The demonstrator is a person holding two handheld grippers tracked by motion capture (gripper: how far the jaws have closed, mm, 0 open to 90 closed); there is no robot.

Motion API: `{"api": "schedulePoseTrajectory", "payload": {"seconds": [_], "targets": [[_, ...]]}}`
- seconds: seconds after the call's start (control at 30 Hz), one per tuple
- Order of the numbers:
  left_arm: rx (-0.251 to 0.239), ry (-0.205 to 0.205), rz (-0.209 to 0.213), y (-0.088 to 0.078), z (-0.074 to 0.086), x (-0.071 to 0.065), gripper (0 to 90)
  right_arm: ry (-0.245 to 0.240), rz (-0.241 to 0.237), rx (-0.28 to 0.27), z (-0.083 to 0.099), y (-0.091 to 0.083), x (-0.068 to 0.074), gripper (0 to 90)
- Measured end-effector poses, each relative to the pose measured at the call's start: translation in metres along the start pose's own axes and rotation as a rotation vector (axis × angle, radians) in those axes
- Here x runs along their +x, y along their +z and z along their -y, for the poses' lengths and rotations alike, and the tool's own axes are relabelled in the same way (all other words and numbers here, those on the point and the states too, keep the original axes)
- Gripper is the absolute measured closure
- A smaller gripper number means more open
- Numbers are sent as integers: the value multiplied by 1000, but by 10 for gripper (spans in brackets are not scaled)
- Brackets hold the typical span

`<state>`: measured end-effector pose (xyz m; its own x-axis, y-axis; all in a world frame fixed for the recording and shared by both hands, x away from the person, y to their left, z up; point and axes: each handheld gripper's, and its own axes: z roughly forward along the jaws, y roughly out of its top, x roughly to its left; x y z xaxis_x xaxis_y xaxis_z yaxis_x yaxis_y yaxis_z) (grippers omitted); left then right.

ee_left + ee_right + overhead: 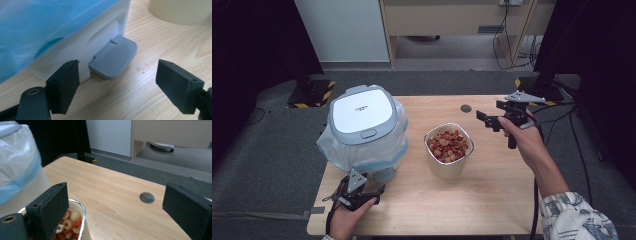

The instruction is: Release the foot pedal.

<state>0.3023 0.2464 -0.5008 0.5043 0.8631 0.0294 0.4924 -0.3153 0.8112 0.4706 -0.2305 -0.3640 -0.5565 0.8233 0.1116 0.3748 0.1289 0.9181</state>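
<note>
Left hand-held gripper (117,82): jaws apart, empty, facing the grey pedal (113,58) of the pedal bin (362,127) near the bench's (492,195) front-left corner.
Right hand-held gripper (486,120): jaws apart, empty, above the cereal container (448,150) mid-bench.

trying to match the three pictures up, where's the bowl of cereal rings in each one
High view: the bowl stands mid-table, right of the bin.
Left gripper view: its cream wall is at the top right corner.
Right gripper view: its rim is at bottom left, behind the left jaw.
Shared landmark: the bin's blue bag.
</note>
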Motion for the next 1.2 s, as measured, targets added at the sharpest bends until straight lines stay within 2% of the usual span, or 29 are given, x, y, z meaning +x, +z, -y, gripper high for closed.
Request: {"api": "schedulePoseTrajectory", "payload": {"seconds": [0.23,0.57,0.9,1.2], "targets": [[8,-26,-30,-2,3,7,120,17,65,20,25,-9,-12,70],[10,-44,-32,-1,7,14,85,57,103,50,68,-21,-26,69],[9,-51,-48,-3,9,19,59,75,127,91,106,-28,-30,66],[24,-54,-53,-4,12,23,58,78,138,146,133,-26,-26,66]]}}
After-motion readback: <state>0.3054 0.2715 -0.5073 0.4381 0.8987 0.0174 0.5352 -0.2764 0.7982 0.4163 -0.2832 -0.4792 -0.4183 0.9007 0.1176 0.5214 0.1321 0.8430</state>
